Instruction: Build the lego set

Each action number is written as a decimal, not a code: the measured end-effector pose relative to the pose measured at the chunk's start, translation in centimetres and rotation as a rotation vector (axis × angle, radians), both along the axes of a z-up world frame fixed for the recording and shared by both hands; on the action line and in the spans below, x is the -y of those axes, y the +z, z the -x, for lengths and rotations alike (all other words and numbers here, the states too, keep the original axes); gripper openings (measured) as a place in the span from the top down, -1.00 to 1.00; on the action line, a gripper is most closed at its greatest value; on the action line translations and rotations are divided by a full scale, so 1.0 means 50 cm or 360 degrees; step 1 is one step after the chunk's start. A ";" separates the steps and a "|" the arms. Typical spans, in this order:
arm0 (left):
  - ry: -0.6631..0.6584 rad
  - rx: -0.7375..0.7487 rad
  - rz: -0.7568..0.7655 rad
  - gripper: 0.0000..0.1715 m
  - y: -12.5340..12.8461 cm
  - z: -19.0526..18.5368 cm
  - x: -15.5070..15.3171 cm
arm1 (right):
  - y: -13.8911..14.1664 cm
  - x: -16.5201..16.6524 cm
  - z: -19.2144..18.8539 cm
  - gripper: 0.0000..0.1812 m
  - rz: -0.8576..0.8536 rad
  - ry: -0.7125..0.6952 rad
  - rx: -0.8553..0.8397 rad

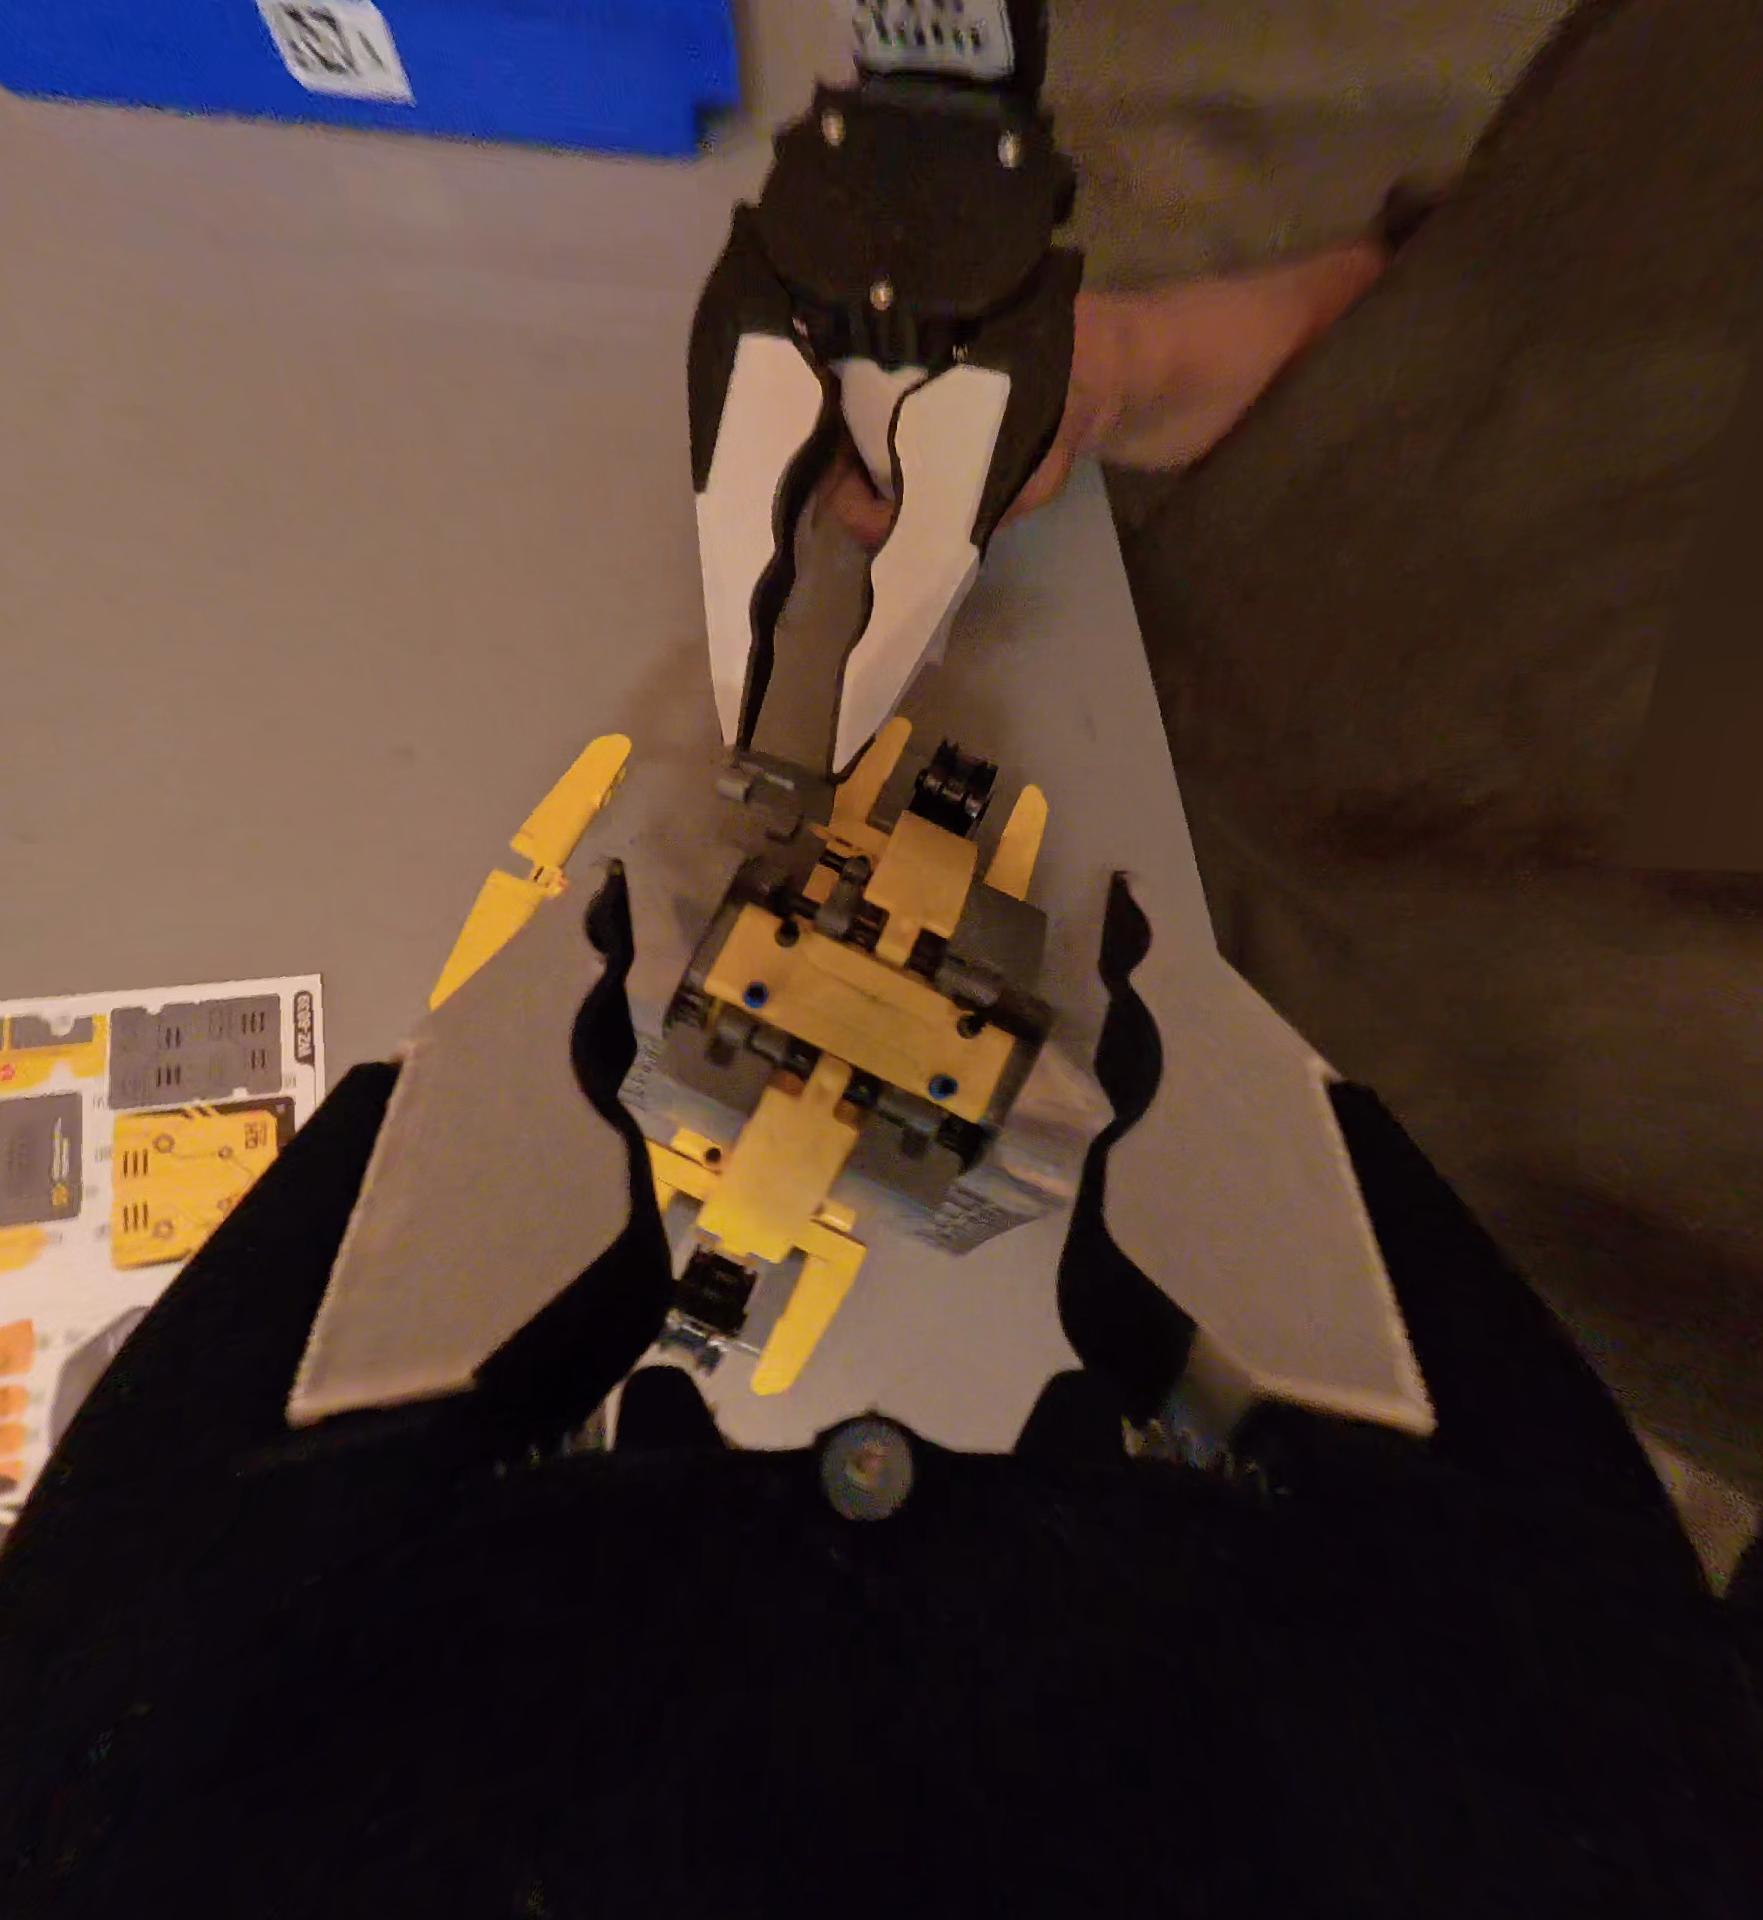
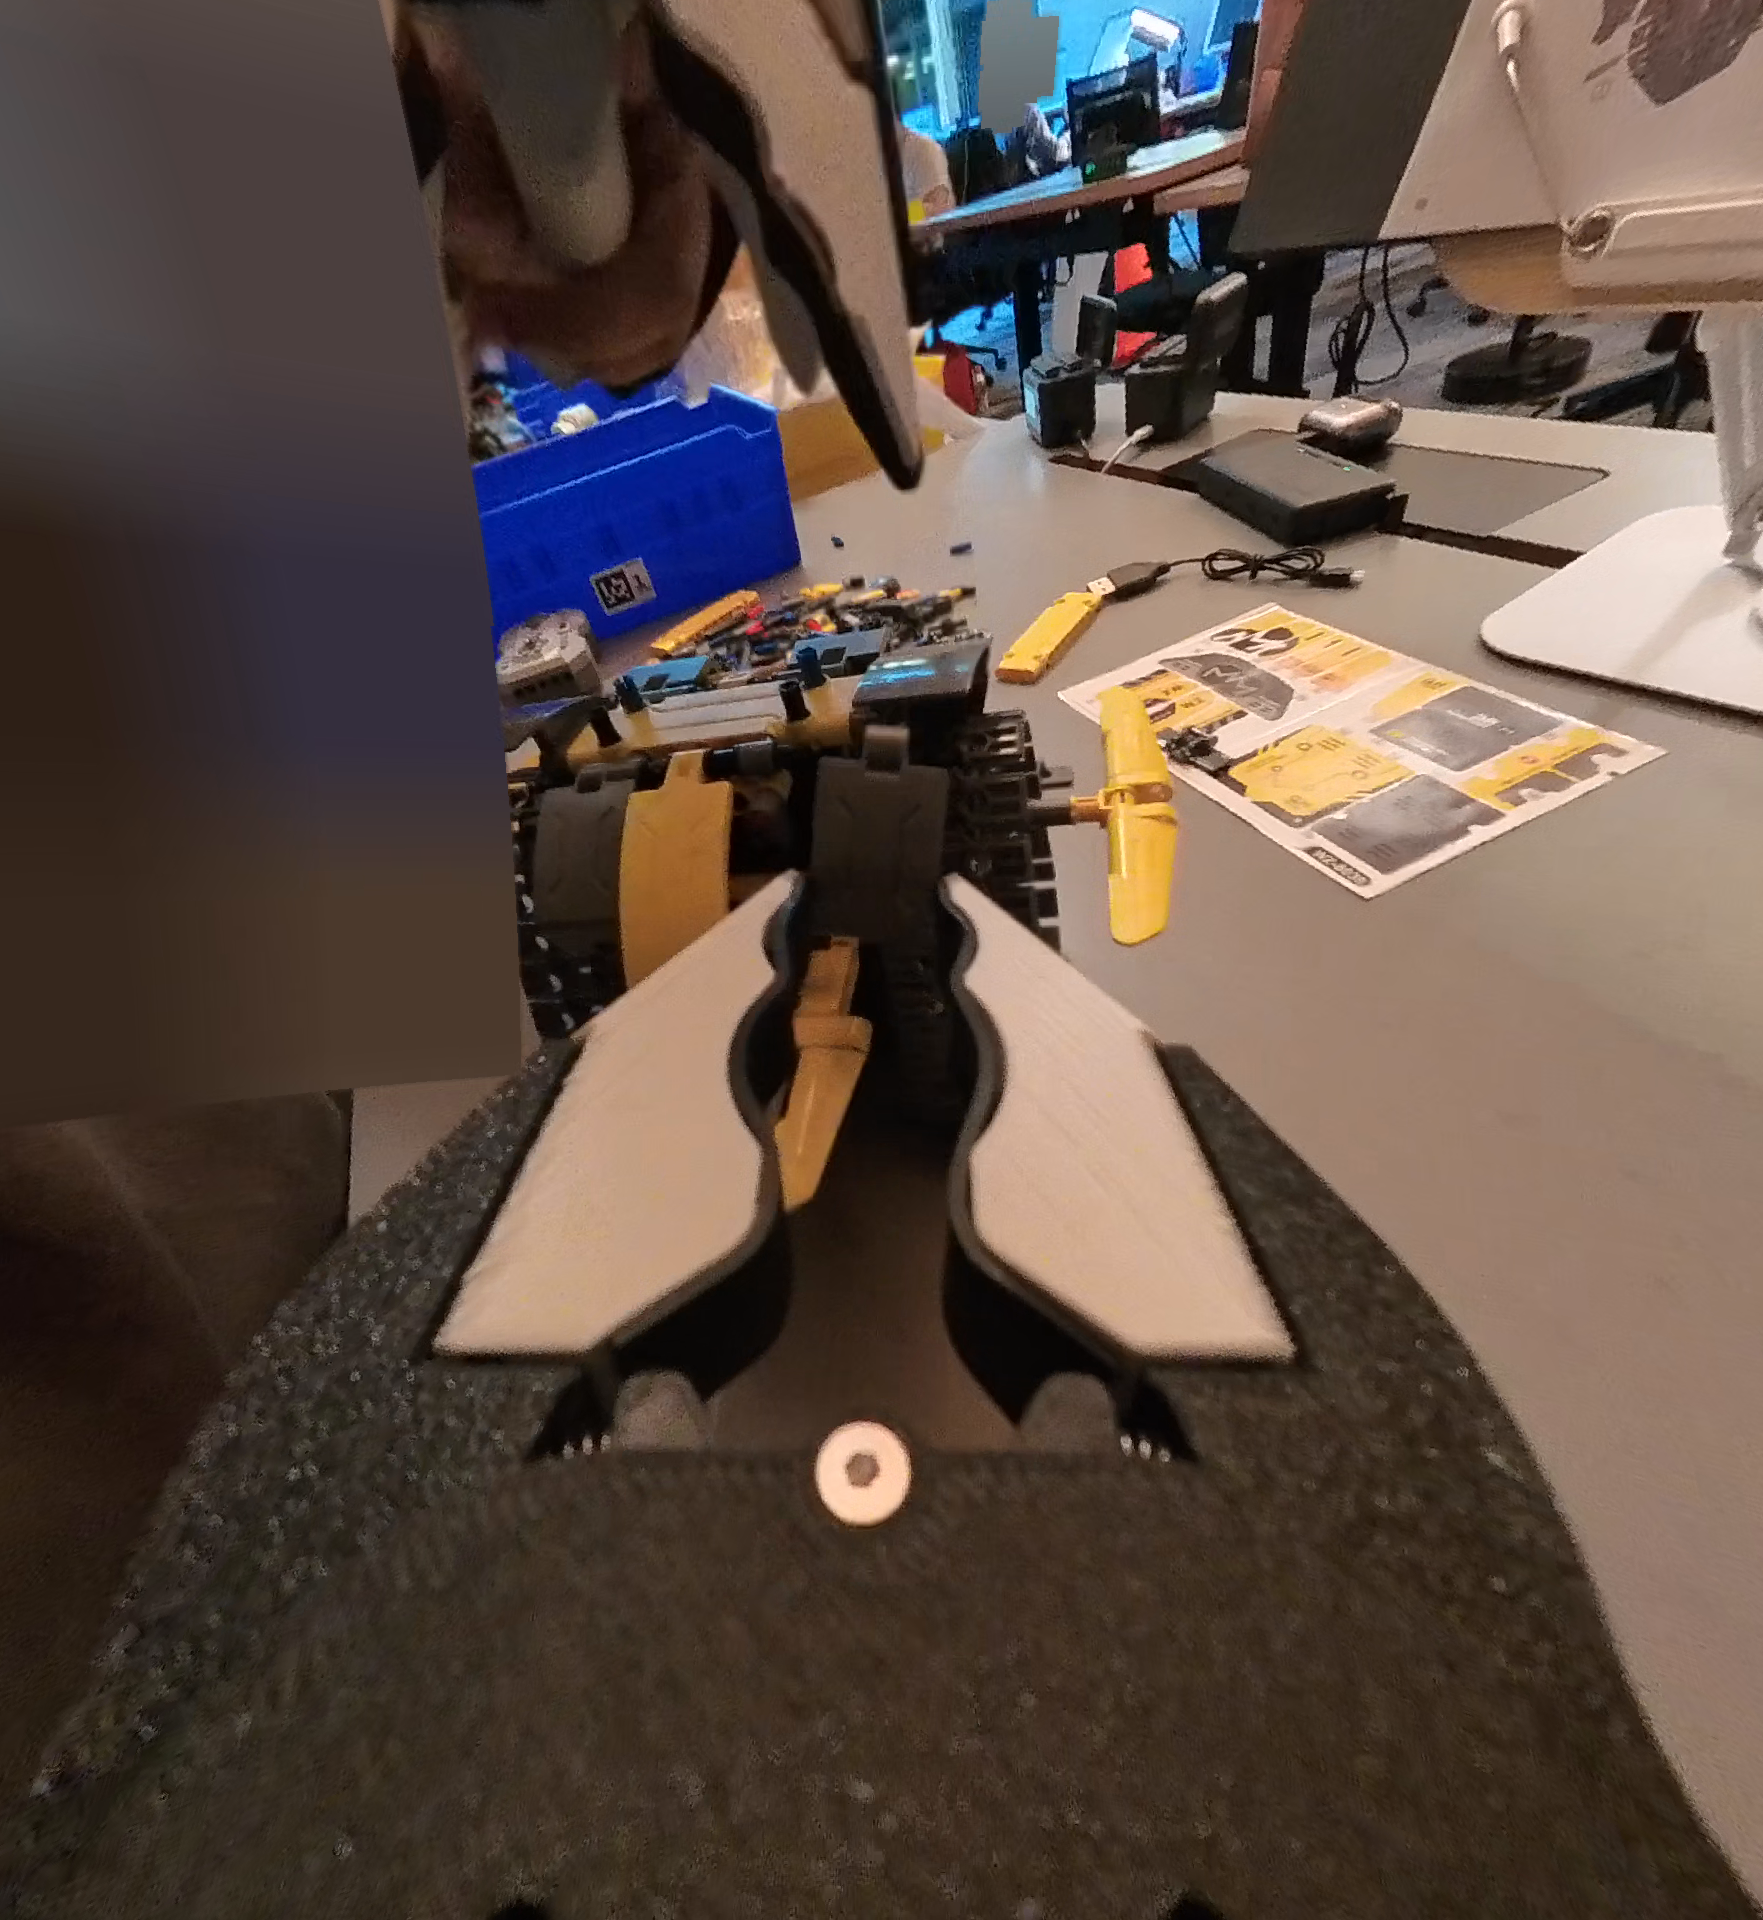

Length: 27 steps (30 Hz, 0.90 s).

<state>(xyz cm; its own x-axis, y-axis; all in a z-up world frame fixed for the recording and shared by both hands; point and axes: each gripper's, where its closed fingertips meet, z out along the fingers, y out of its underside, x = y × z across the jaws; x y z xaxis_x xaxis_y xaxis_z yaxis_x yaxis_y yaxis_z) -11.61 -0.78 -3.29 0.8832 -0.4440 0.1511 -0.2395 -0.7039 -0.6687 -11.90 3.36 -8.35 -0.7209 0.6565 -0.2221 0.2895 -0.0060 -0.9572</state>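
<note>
Right gripper pinching a panel of the brick vehicle, left gripper hanging wide above it

The yellow-and-grey brick vehicle (image 1: 856, 1029) is sitting on the grey table (image 1: 233, 520) directly under the left gripper (image 1: 861, 914), whose fingers are spread apart; the right gripper (image 2: 872, 894) is closing on a dark grey panel (image 2: 882, 842) at its end (grip looks shallow). A pull could be snapping that panel off, or dragging the model onto the sticker sheet (image 2: 1376, 738) beside it.

Left wrist view looks steeply down, close above the toy vehicle (image 1: 846, 1029); right wrist view faces it low, level; both share it.
</note>
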 end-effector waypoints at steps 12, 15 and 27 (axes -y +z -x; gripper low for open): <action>0.0581 -0.0016 -0.0400 -0.23 -0.079 -0.012 0.104 | 0.000 0.015 -0.008 0.76 -0.0106 0.0008 -0.0044; 0.0598 -0.0019 -0.0383 -0.22 -0.099 -0.012 0.097 | -0.006 0.017 -0.009 0.77 -0.0126 0.0014 -0.0030; 0.0685 -0.0074 -0.0392 -0.11 -0.112 -0.010 0.085 | -0.007 0.017 -0.011 0.76 -0.0170 0.0047 0.0002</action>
